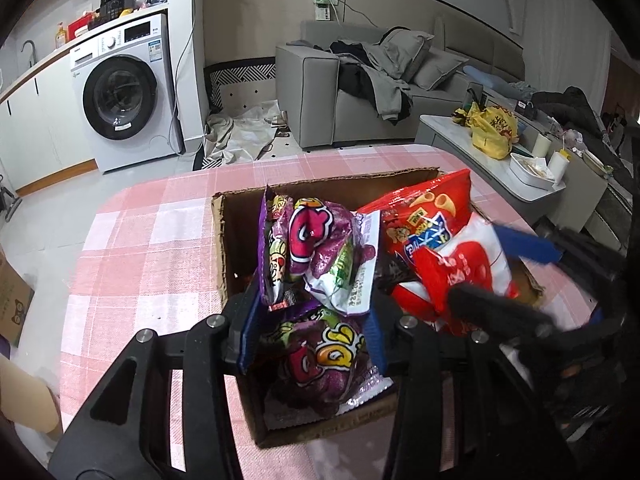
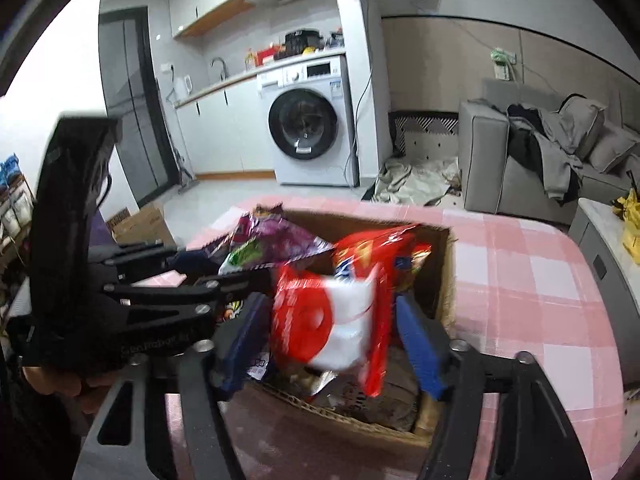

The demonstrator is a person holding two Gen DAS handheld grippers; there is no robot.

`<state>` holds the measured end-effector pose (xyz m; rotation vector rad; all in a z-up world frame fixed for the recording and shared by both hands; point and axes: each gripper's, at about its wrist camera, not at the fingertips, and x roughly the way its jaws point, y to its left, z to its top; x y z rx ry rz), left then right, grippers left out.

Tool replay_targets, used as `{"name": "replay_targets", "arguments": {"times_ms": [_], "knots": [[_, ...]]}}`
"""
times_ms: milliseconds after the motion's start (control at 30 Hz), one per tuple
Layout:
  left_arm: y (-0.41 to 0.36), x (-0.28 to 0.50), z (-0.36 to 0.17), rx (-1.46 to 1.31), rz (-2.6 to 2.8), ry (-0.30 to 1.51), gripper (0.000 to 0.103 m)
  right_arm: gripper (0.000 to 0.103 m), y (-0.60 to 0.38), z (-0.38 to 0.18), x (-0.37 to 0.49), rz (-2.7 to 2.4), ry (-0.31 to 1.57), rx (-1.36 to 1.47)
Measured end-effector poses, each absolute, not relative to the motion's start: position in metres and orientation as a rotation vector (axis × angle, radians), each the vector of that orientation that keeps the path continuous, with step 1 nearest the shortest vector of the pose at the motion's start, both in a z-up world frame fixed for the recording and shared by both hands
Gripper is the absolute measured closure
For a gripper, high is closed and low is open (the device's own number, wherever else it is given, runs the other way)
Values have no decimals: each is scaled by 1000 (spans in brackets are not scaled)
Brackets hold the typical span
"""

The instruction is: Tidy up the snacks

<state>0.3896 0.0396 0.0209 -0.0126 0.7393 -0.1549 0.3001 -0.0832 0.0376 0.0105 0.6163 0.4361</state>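
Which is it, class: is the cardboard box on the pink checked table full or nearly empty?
Full. Purple snack bags and a red bag stick up above the cardboard box rim.

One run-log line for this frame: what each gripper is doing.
left gripper: open, around purple snack bags | right gripper: open, around red-white snack bag | brown cardboard box on pink checked tablecloth

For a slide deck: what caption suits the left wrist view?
Left gripper open over purple snack bags in a cardboard box, red snack bag alongside.
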Motion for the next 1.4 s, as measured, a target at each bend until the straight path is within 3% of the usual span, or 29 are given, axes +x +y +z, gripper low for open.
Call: {"name": "replay_targets", "arguments": {"times_ms": [67, 167, 233, 433, 1000, 1400], "knots": [[39, 381, 23, -11, -149, 737, 57, 21, -91, 43, 297, 417, 606, 29], [41, 367, 28, -30, -153, 716, 38, 17, -100, 47, 293, 395, 608, 34], [44, 352, 32, -38, -155, 701, 16, 10, -105, 48, 288, 374, 608, 31], [56, 316, 42, -50, -117, 661, 1, 1, -108, 49, 273, 331, 598, 0], [59, 191, 20, -86, -39, 467, 1, 0, -137, 26, 193, 412, 494, 61], [64, 193, -9, -83, 1, 445, 1, 0, -128, 7, 173, 404, 388, -2]]}}
